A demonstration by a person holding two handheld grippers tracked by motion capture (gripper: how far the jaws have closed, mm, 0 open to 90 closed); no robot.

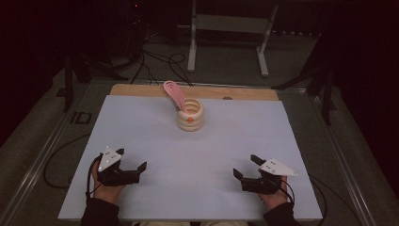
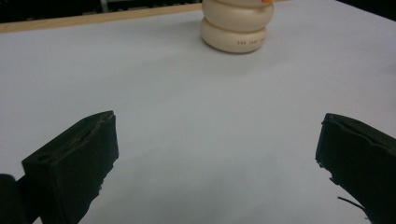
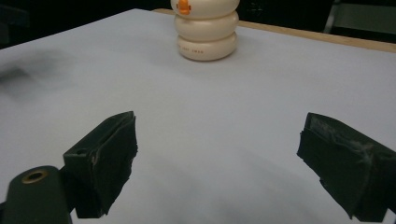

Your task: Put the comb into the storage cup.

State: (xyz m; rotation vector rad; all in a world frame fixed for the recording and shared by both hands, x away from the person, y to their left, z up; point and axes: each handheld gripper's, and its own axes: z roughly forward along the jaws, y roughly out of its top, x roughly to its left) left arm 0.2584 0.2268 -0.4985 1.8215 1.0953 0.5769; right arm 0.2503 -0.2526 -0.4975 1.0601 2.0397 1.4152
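1. High view: a cream ribbed holder, built like three stacked rings, stands upright on the white table toward its far edge, near the middle of the table's width.
2. Its long axis runs vertically, with the open mouth facing up.
3. A pink looped utensil sticks out of the mouth and leans up and away toward the far left; its long axis is tilted, not upright.
4. A small orange mark sits on the holder's near side, facing the person.
5. The left gripper rests near the table's front left, its jaws spread wide with nothing between them; the holder is well apart from it.
6. The right gripper rests near the front right, jaws likewise spread wide and empty, also well apart from the holder.
7. In both gripper views the holder's top is cut off by the upper edge of the frame.
8. Small printed lettering on the lowest ring is too small to read.
9. The utensil's lower end is hidden inside the holder.
10. The room beyond the table is dark and hard to make out.
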